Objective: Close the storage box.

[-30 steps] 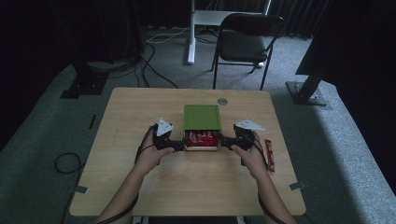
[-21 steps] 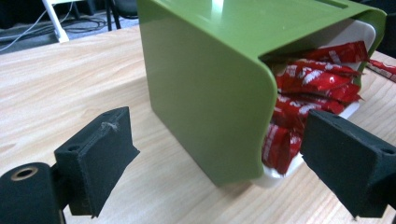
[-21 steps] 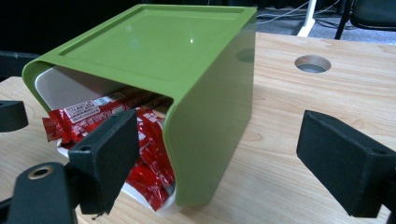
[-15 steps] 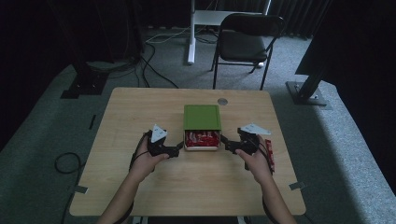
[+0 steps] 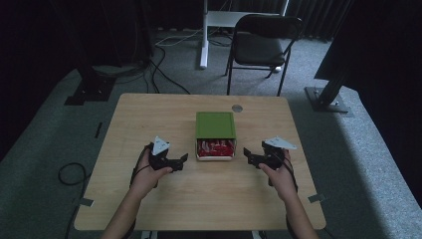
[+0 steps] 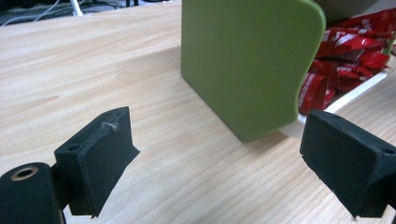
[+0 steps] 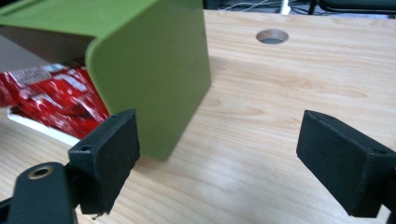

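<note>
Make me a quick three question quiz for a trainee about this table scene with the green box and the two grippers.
1. True or false: the left gripper is clamped on the green box.
2. What fills the white drawer that sticks out of the box? A: blue bottles. B: red packets. C: coins.
3. On which side of the box does each gripper sit in the high view?

Key
1. False: its jaws stand open with nothing between them, apart from the box.
2. B: red packets.
3. The left gripper is to the left of the drawer and the right gripper to its right, both over the table.
</note>
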